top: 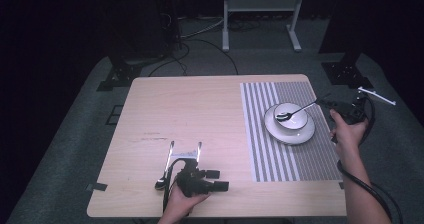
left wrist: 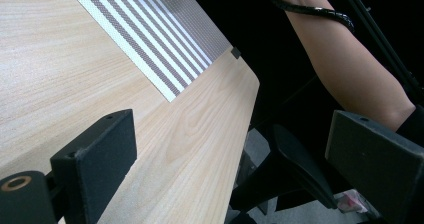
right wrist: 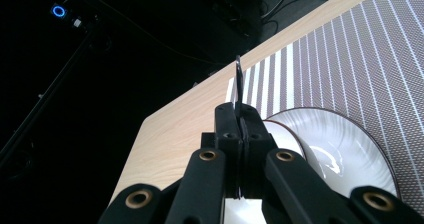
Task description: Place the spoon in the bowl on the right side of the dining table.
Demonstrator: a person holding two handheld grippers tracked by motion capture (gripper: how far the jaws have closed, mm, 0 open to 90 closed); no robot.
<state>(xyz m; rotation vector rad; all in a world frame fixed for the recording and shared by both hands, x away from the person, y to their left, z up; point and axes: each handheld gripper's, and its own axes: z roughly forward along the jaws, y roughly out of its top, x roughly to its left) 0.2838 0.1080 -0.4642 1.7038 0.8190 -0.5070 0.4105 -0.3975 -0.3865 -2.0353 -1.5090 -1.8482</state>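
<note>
Light wood-grain table (top: 200,114), rounded corners, matte top with faint scuff marks near the middle left. On its right part lies a woven placemat (top: 280,154), rectangular, fine mesh texture, white and grey-brown stripes running lengthwise on its left half and a plain grey weave on its right half. On the mat sits a glossy white plate (top: 302,132) with a thin dark rim line, round and shallow; a smaller white bowl (top: 298,120) stands on it, smooth glazed surface with a bright reflection. Right gripper (top: 325,103) is at the table's right edge, jaws pressed together on the handle of a spoon (top: 292,112): thin metal, polished, slim straight handle, oval head. The spoon slants down from the jaws with its head inside the bowl; in the right gripper view the handle (right wrist: 239,81) appears edge-on as a narrow dark blade rising between the black pads. Left gripper (top: 185,151) rests near the table's front edge, well apart from the mat, its jaws spread with nothing between them; the pads are blocky, matte black, foam-like in the left gripper view (left wrist: 250,149). A second spoon (top: 163,176), also shiny metal, lies flat on the wood just beside the left gripper's left jaw, head toward the front edge.
</note>
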